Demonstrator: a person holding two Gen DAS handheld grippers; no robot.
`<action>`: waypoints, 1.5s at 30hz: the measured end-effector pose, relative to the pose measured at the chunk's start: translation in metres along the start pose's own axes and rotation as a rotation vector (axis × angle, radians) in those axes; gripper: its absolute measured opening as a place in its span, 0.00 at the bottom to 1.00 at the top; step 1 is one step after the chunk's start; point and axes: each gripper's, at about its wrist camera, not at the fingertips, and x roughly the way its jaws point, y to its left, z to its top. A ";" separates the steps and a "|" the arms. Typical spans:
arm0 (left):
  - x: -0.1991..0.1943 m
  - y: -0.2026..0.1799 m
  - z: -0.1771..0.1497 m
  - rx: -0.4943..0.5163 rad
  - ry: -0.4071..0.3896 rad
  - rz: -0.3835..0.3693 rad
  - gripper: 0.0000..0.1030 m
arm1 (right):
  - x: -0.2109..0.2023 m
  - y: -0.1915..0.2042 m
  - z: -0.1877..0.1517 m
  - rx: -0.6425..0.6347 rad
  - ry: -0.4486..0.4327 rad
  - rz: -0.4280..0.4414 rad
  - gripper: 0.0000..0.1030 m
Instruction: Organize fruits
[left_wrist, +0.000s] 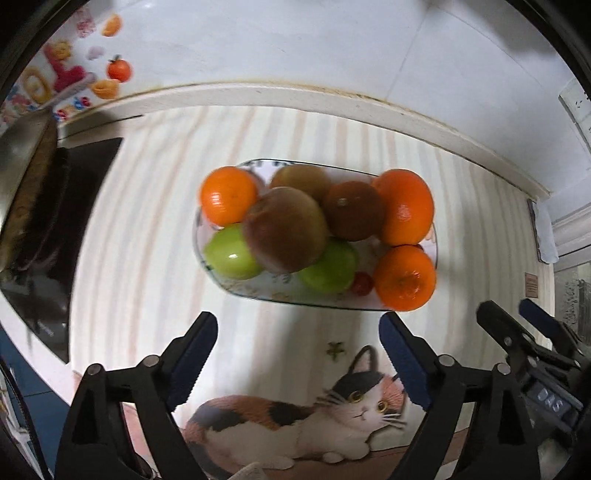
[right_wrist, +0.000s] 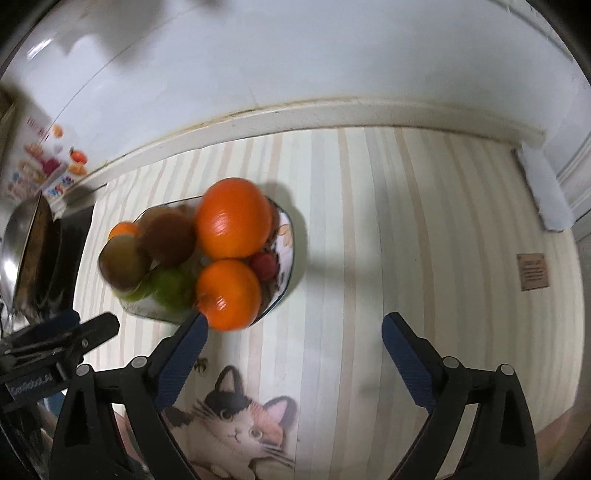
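- Striped mat (left_wrist: 155, 229) with a printed cat (left_wrist: 303, 417) covers the counter under both sets of fingers.
- Glass plate (left_wrist: 258, 293) sits just ahead of the left gripper (left_wrist: 297, 347), whose fingers are spread wide, holding nothing and touching nothing.
- Right gripper (right_wrist: 295, 350) also has its fingers spread wide and empty; the plate lies ahead and to the left, and the left fingertip overlaps the nearest orange (right_wrist: 227, 293) in view, contact unclear.
- Piled on the plate: three oranges, brownish fruits (left_wrist: 286, 229), two green apples (left_wrist: 231, 253).
- One small red fruit (left_wrist: 362, 283) lies at the plate's near rim.
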 end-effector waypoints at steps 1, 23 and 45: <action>-0.004 0.002 -0.003 -0.001 -0.013 0.010 0.91 | -0.005 0.004 -0.002 -0.009 -0.008 -0.005 0.95; -0.178 0.047 -0.116 0.077 -0.324 0.000 0.91 | -0.199 0.066 -0.113 0.000 -0.272 -0.083 0.96; -0.290 0.050 -0.230 0.082 -0.506 -0.040 0.91 | -0.364 0.087 -0.254 -0.025 -0.456 -0.048 0.96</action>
